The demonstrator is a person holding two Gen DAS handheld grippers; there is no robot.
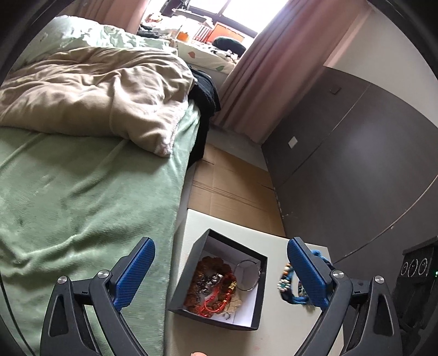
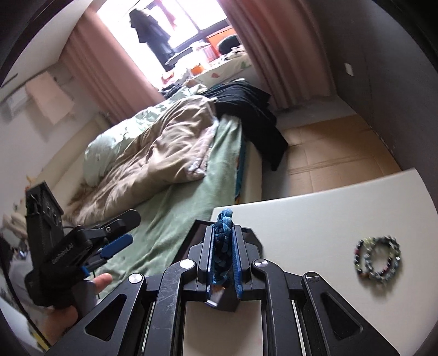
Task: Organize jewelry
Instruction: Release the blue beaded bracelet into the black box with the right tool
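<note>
Right gripper (image 2: pixel 224 246) jaws clamp a blue braided bracelet (image 2: pixel 222 227); left gripper (image 1: pixel 220 269) jaws gape wide, empty, above the black box (image 1: pixel 257 290).

Both wrist views look steeply down, close over the white surface (image 1: pixel 276 241), sharing the bed (image 2: pixel 175 208) behind it

I am working in a home bedroom. A bed (image 1: pixel 82 178) with a green sheet and a rumpled beige quilt (image 1: pixel 90 90) stands beside pink curtains (image 1: pixel 273 68), a bright window (image 2: pixel 164 24), and a dark wardrobe (image 1: pixel 356 164).
</note>
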